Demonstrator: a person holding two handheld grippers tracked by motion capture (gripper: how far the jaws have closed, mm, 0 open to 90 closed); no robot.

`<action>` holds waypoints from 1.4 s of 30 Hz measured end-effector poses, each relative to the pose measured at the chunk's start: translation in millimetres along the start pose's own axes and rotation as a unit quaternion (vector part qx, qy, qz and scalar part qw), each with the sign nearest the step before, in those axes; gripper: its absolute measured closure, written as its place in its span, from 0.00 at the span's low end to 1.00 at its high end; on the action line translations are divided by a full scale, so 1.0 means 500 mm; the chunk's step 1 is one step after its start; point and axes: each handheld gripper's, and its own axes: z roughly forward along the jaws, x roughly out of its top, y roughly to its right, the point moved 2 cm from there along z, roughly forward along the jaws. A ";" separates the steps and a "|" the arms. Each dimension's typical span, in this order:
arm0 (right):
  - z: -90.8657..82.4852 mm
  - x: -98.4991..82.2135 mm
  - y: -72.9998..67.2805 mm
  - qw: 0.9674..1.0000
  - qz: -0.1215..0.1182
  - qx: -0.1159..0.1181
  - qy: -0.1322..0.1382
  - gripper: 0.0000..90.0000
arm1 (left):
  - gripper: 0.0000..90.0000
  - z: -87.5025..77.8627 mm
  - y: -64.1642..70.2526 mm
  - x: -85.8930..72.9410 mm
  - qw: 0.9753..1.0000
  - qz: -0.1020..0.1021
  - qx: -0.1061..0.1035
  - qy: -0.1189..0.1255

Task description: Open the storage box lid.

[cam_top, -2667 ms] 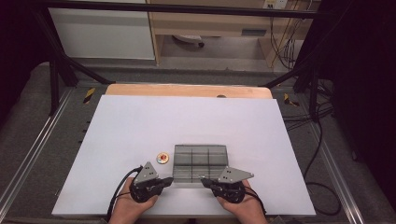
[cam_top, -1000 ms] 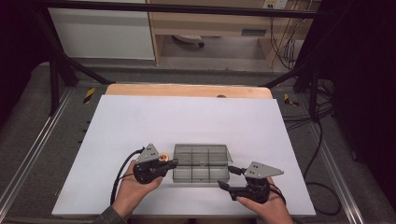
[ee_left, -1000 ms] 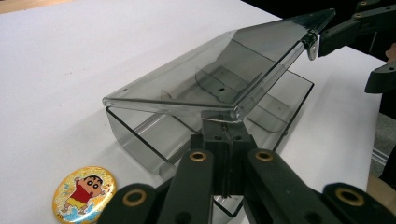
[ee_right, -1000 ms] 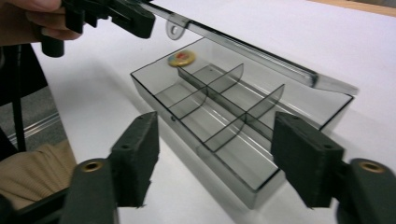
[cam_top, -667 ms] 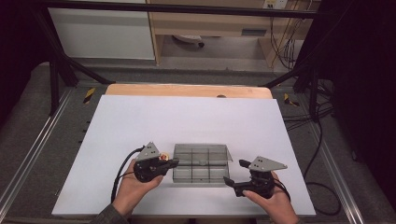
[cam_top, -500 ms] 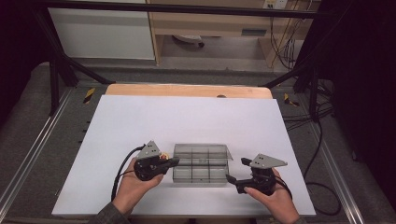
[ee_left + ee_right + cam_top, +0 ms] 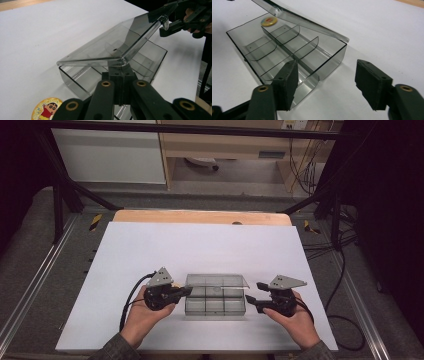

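Note:
A smoky clear compartment box (image 7: 215,305) lies near the front of the white table. Its lid (image 7: 217,281) is tilted up off the base. My left gripper (image 7: 189,291) is at the box's left end, shut on the lid's edge (image 7: 117,61). In the left gripper view the lid (image 7: 107,45) slopes up above the base (image 7: 150,57). My right gripper (image 7: 248,301) is at the box's right end with its jaws apart. They have just been closing. The box's near corner (image 7: 319,75) lies between them, and the pads (image 7: 289,80) do not press on it.
A round yellow cartoon badge (image 7: 47,108) lies on the table beside the box's left end, seen through the box (image 7: 269,20) in the right gripper view. The white table top (image 7: 200,245) stretches back to a wooden strip (image 7: 200,216).
Both grippers left the box's front edge for its ends, the right one swinging out and round to the right. The left gripper took the lid's edge and raised it.

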 end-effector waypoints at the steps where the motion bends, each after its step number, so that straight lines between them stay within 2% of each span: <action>1: 0.002 0.002 0.002 1.000 -0.003 0.000 -0.001 0.43 | 1.00 0.000 0.000 0.001 1.000 0.000 0.000 0.001; 8: 0.020 0.013 0.016 1.000 -0.017 0.001 -0.002 0.59 | 1.00 -0.005 -0.002 0.012 1.000 0.001 0.001 0.004; 15: 0.037 0.028 0.027 1.000 -0.031 0.004 -0.004 0.68 | 1.00 -0.006 -0.001 0.019 1.000 0.007 0.001 0.002; 32: 0.062 0.054 0.032 0.998 -0.059 0.007 -0.003 0.77 | 1.00 -0.012 -0.004 0.038 1.000 0.013 0.005 0.008; 42: 0.075 0.060 0.033 0.998 -0.070 0.000 -0.006 0.84 | 1.00 -0.015 -0.008 0.026 1.000 0.013 0.005 0.001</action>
